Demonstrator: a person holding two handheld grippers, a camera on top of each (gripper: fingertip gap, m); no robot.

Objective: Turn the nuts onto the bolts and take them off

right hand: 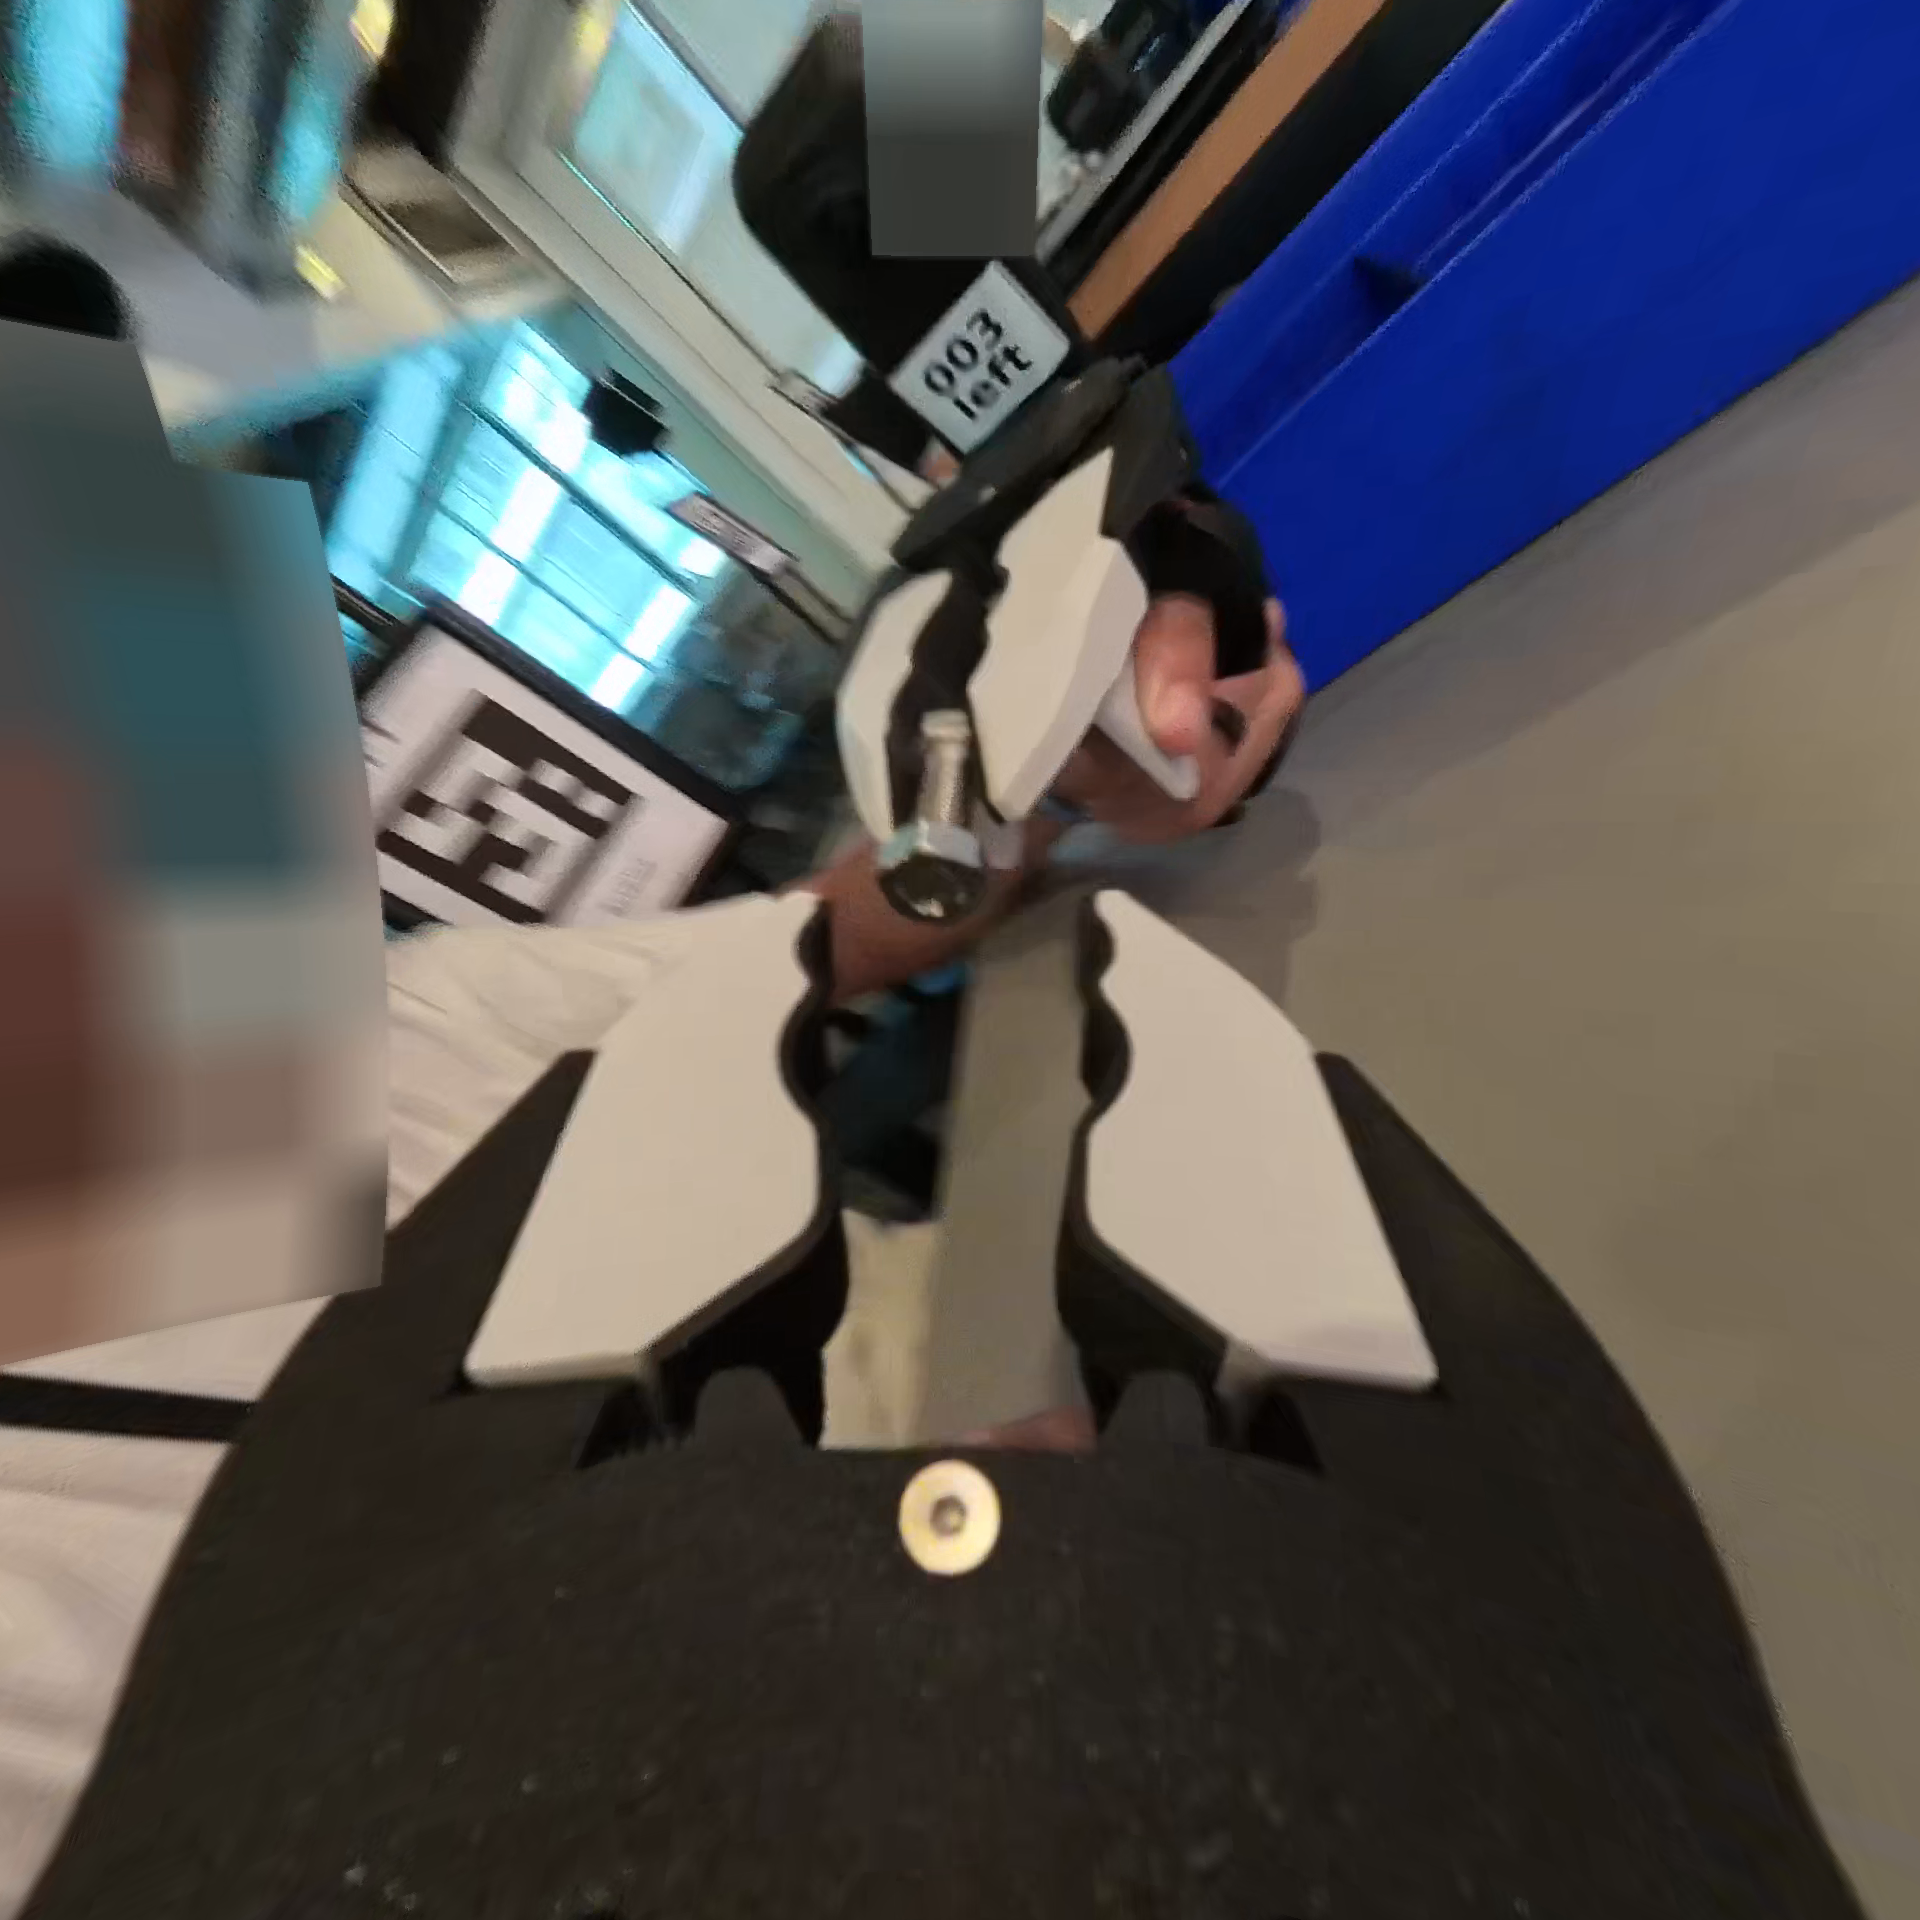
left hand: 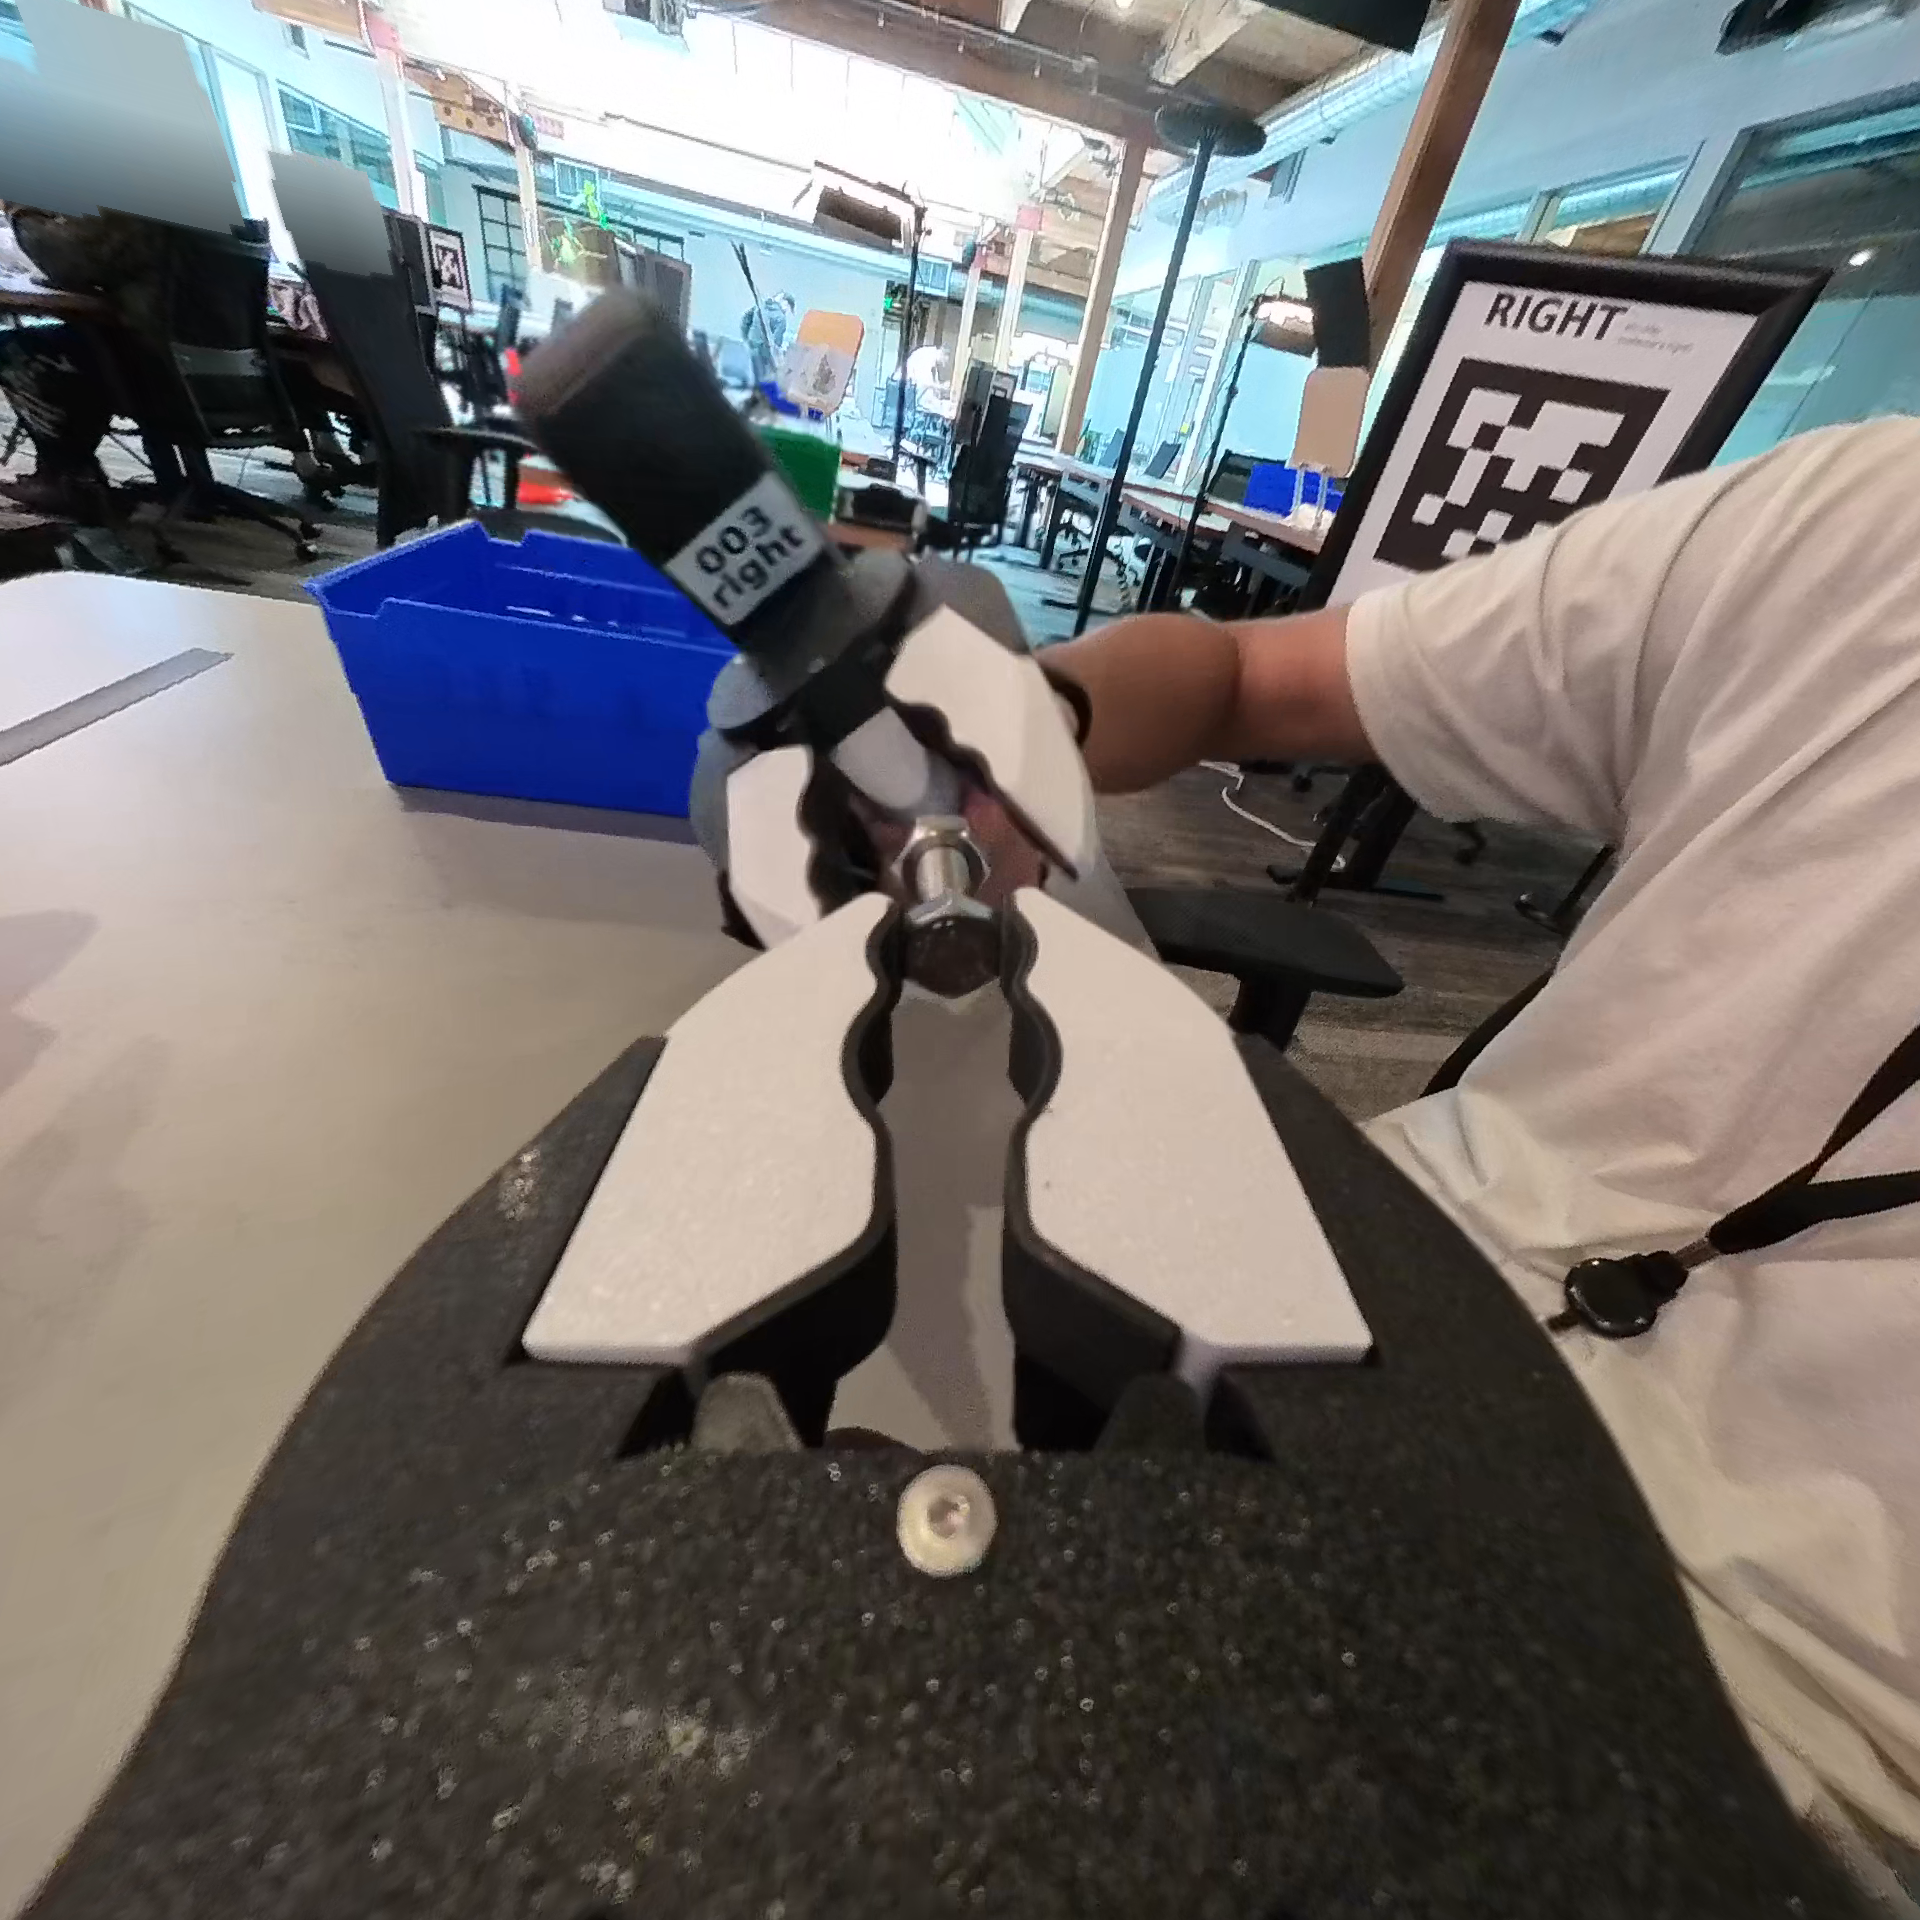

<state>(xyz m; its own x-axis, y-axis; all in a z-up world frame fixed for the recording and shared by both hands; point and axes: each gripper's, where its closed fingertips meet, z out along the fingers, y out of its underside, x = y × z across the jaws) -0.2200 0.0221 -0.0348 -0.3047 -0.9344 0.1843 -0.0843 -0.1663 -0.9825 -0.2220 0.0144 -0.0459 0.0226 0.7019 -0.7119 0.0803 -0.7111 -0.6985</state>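
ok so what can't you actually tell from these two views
- blue bin contents: left wrist view, its front wall hides them
- whether the right hand-held gripper touches the nut: motion blur, both views
- thread of the bolt inside the nut: the nut covers it

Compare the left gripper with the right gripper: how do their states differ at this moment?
1. The left gripper has its jaws closed on the head of the bolt. The right gripper has its jaws apart and holds nothing.
2. The left gripper carries the bolt. The right gripper only faces the nut, which sits just ahead of its tips.

Both have white fingers on black bodies and point at each other along the bolt.
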